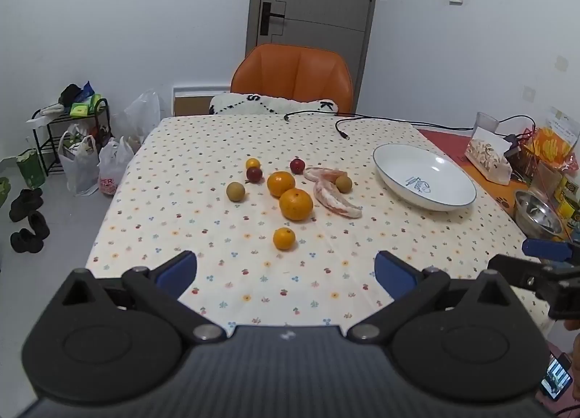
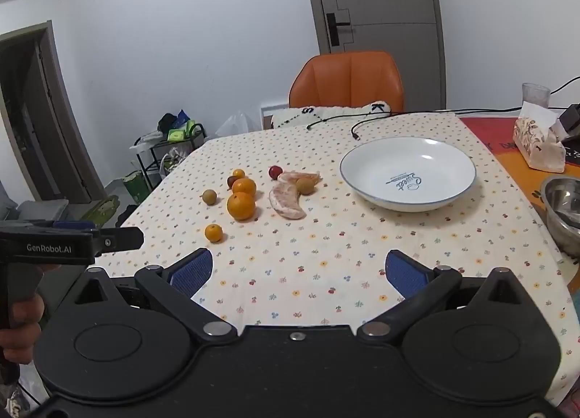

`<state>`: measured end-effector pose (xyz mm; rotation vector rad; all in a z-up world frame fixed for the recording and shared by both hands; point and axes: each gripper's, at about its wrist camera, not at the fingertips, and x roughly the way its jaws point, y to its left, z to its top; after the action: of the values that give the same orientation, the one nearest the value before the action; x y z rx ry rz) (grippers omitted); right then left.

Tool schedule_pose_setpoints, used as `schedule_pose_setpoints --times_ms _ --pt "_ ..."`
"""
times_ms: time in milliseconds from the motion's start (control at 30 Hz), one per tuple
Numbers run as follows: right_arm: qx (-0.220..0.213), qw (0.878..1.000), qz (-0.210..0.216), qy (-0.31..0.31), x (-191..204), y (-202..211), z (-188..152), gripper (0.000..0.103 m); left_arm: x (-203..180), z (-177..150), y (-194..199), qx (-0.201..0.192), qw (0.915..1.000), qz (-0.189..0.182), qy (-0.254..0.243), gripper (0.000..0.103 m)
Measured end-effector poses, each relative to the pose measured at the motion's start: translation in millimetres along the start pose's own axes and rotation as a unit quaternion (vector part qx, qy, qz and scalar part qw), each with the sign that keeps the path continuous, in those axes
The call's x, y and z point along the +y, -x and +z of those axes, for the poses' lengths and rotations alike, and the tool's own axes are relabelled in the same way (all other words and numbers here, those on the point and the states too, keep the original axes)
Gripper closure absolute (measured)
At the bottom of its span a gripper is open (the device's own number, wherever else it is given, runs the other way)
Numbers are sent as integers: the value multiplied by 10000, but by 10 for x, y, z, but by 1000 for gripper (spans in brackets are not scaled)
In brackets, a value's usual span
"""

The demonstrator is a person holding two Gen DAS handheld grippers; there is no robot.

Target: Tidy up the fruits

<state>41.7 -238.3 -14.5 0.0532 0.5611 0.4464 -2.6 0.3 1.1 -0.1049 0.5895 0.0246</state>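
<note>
Here, the white plate (image 2: 407, 150) sits bare on the flowered tablecloth (image 2: 326, 255), while oranges (image 2: 240, 205), small fruits and pomelo segments (image 2: 286, 202) lie loose just left of it. Left gripper (image 1: 286, 269) and right gripper (image 2: 299, 271) hover low over the near edge, jaws wide, holding nothing.

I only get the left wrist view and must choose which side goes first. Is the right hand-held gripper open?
Observer: Yes. The right wrist view shows the right hand-held gripper wide open, with nothing between its pads, over the near tablecloth.
Operator: The print on the plate is a blur for me. What does it say?
Observer: The plate is seen more from above there. It is empty, and the print reads "Sweet".
Operator: How does my left one look from the side?
Observer: The left hand-held gripper is level at the table's left edge, to the left of the small orange and not touching it.
</note>
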Motion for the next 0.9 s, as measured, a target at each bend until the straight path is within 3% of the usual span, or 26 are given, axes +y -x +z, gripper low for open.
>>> schedule_pose_setpoints --times_ms 900 --pt "37 9999 -98 36 -14 -96 16 0 34 -4 -81 138 9999 63 83 0"
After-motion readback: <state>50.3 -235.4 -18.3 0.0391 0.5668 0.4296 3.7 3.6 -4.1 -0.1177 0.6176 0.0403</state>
